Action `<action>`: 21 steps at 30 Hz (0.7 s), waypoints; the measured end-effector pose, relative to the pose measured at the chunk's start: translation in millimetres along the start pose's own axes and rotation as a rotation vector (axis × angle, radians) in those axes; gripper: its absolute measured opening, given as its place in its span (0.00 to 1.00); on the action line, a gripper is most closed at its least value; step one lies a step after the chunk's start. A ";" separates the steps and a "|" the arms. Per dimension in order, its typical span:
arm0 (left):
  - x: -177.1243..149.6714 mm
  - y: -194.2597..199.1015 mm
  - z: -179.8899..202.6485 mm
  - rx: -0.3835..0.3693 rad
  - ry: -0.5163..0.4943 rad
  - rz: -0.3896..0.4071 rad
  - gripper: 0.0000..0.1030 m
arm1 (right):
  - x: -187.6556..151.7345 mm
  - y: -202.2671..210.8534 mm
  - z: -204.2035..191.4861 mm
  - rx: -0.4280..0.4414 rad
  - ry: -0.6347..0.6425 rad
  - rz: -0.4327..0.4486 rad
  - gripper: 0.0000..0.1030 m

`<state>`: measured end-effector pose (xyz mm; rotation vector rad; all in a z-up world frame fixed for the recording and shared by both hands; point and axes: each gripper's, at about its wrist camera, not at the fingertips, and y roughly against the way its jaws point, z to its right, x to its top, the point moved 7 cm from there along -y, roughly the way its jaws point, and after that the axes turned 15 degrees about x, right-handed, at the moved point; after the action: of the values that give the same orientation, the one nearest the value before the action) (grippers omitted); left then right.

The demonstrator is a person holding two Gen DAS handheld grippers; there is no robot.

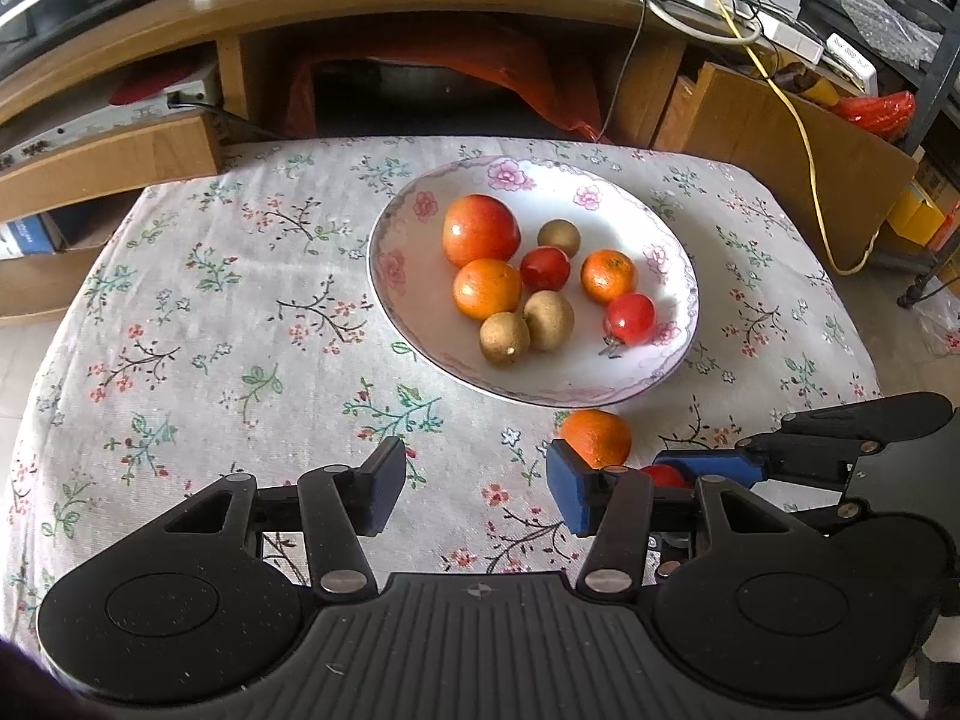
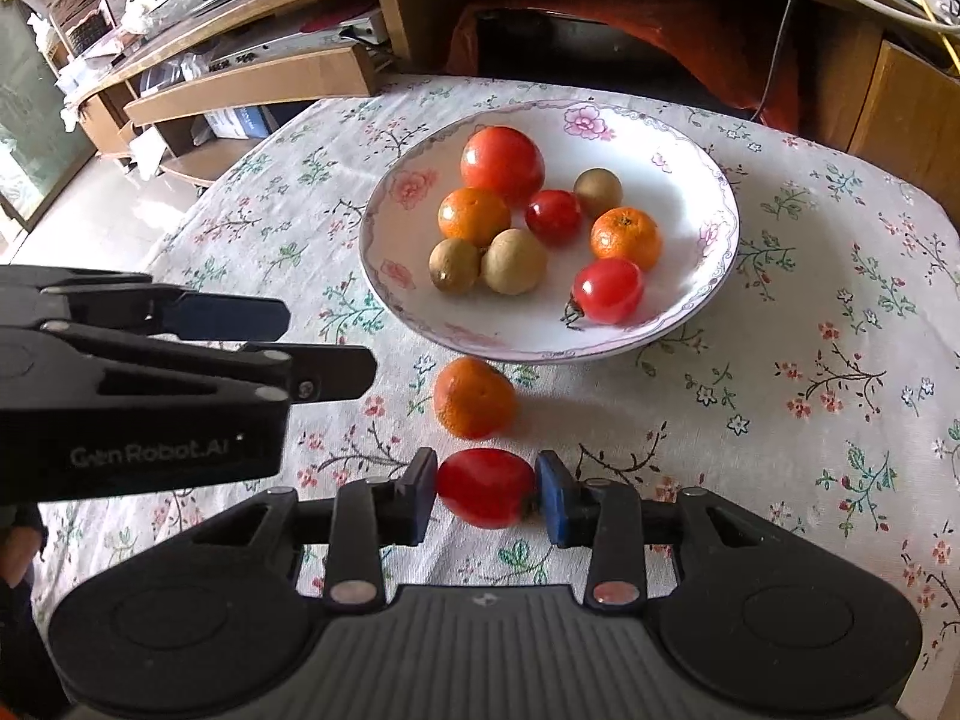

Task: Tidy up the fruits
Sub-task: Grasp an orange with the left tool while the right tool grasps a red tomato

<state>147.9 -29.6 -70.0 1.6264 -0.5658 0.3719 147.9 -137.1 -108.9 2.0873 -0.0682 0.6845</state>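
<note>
Right wrist view gives you the count: the floral plate (image 2: 714,252) holds seven fruits, namely one large red tomato (image 2: 503,163), two small red tomatoes (image 2: 553,216) (image 2: 607,290), two mandarins (image 2: 473,216) (image 2: 626,237) and three brown kiwis (image 2: 597,191) (image 2: 454,264) (image 2: 513,261), which makes eight, so count the kiwis as three and the total as eight. Off the plate, on the flowered counter (image 2: 810,420), lie one loose mandarin (image 2: 474,398) just beside the plate's near rim and one red tomato (image 2: 485,487). Your right gripper (image 2: 486,495) has its jaws narrowed onto that tomato, both pads touching its sides; whether it rests on the cloth you cannot tell. Your left gripper (image 1: 474,483) stands with jaws spread wide and nothing between them, low over the counter's near edge, its right pad just beside the loose mandarin (image 1: 597,437). From the left wrist view the plate (image 1: 390,276) sits toward the counter's far edge.
</note>
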 end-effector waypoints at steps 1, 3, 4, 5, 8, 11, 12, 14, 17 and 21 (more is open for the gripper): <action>-0.3 -0.3 0.7 -0.001 -0.001 -0.001 0.58 | -0.9 0.6 -0.1 0.001 0.002 -0.001 0.35; -0.7 -0.8 2.6 -0.006 -0.001 -0.003 0.58 | -2.2 2.5 0.4 0.003 0.000 -0.003 0.34; -0.8 -1.0 3.2 -0.006 -0.003 -0.004 0.58 | -3.0 3.4 0.8 0.004 -0.001 -0.003 0.34; -0.9 -1.0 4.4 -0.007 -0.006 -0.004 0.59 | -3.8 4.3 1.3 0.004 -0.002 -0.003 0.34; 0.0 -1.8 8.4 -0.015 -0.010 -0.005 0.59 | -7.6 8.5 2.7 0.001 0.001 -0.003 0.34; 1.1 -4.8 15.6 -0.032 -0.012 -0.012 0.59 | -11.7 14.1 4.1 0.001 0.000 -0.002 0.34; 1.2 -6.3 18.8 -0.038 -0.014 -0.014 0.59 | -13.3 15.8 4.7 0.000 -0.001 -0.001 0.34; 2.1 -9.0 24.9 -0.045 -0.016 -0.015 0.59 | -17.3 19.9 6.6 -0.006 -0.002 0.001 0.34; 5.3 -11.0 33.5 -0.046 -0.021 -0.003 0.59 | -24.7 29.1 9.8 -0.006 -0.008 0.010 0.34; 9.2 -15.4 43.5 -0.044 -0.020 0.003 0.60 | -31.0 39.9 14.4 -0.004 -0.016 0.024 0.34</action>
<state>160.5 -72.8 -83.7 1.5887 -0.5877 0.3430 116.2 -178.1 -100.4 2.0919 -0.1038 0.6812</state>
